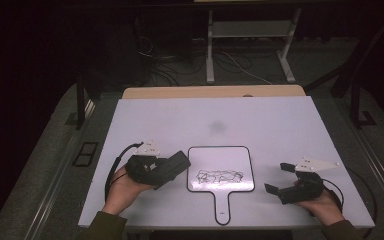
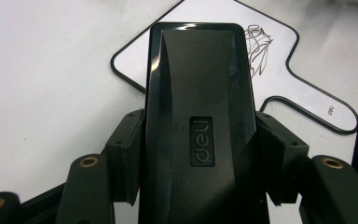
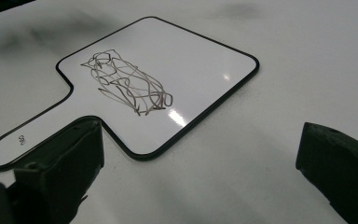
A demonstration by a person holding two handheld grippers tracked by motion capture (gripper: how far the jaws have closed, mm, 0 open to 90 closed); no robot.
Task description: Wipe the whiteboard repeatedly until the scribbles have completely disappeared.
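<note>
A small white paddle-shaped whiteboard [image 1: 221, 172] with a black rim and a handle toward me lies on the table; a black scribble [image 1: 219, 176] covers its lower part. My left gripper [image 1: 167, 170] is shut on a black board eraser [image 2: 200, 126], holding it just left of the board's edge [image 2: 135, 81]. In the left gripper view both pads press the eraser's sides. My right gripper [image 1: 281, 178] rests open to the right of the board, its jaws wide apart with nothing between them; in the right gripper view the whiteboard [image 3: 168, 79] and its scribble [image 3: 128, 84] lie ahead.
The white tabletop [image 1: 260, 125] carries a faint grey smudge [image 1: 216, 127] behind the board. A wooden strip [image 1: 210, 92] runs along its far edge. Beyond it stand a white desk frame [image 1: 250, 45] and loose cables [image 1: 170, 65] on the floor.
</note>
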